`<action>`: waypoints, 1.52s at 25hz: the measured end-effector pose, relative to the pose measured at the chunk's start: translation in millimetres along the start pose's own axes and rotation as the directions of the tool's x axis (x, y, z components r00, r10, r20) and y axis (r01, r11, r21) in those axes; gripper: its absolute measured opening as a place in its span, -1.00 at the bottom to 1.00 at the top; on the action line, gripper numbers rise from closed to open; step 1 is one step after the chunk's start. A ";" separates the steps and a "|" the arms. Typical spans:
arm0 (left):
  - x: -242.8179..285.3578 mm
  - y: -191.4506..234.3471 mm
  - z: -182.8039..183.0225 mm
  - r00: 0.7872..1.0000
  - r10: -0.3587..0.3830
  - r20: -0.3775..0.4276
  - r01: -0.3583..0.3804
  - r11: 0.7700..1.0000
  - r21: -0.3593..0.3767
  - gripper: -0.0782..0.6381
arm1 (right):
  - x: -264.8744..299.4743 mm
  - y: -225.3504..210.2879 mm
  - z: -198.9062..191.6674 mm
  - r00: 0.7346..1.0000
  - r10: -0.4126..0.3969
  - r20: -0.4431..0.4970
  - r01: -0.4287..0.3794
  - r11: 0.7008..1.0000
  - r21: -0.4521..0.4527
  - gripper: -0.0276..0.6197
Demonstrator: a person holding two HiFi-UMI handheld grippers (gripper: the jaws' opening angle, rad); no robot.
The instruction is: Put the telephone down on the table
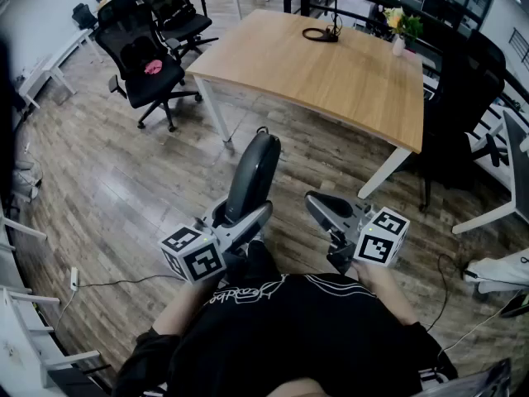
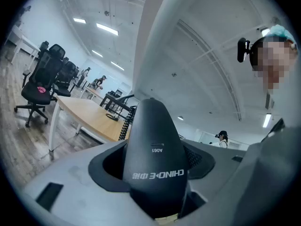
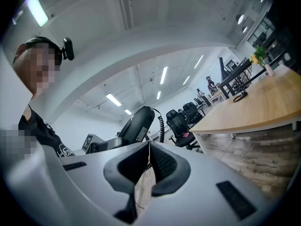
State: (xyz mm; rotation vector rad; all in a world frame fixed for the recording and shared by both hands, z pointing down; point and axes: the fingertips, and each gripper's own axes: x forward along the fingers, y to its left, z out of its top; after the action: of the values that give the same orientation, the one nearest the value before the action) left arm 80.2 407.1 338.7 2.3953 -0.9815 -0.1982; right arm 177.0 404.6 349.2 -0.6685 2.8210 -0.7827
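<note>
A black telephone handset stands nearly upright between the jaws of my left gripper, which is shut on its lower end. The left gripper view shows the handset filling the gap between the grey jaws, with its coiled cord trailing behind. My right gripper hangs beside it to the right, shut with nothing in it; its pads meet at the tip. From the right gripper view the handset shows to the left. The wooden table lies ahead, beyond both grippers.
A black cable loop and a vase of flowers sit at the table's far side. Black office chairs stand to the left of the table, and another dark chair to its right. A wooden floor lies under both grippers.
</note>
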 end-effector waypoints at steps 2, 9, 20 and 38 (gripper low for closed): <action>0.9 0.9 -1.3 1.000 0.002 -0.002 -0.002 1.000 0.001 0.02 | 0.4 -0.7 -0.5 1.000 0.001 0.001 -0.001 1.000 -0.001 -0.79; 6.0 8.1 -4.9 1.000 0.005 -0.014 -0.005 1.000 -0.012 0.02 | 0.4 -9.2 -3.2 1.000 -0.008 0.002 0.008 1.000 0.026 -0.79; 12.0 63.9 8.5 0.999 0.027 -0.020 -0.028 0.998 -0.048 0.02 | 55.4 -37.7 -7.2 0.999 0.002 -0.052 0.001 0.998 0.065 -0.79; 38.6 258.2 112.2 0.993 0.110 -0.049 -0.113 0.990 -0.082 0.02 | 252.9 -134.4 38.9 0.996 0.020 -0.090 -0.010 0.994 0.110 -0.79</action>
State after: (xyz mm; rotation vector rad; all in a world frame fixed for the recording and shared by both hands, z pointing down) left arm -85.3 180.7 383.9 2.2516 -1.0618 -0.1419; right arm 12.2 169.5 382.0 -0.6092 2.8345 -0.9806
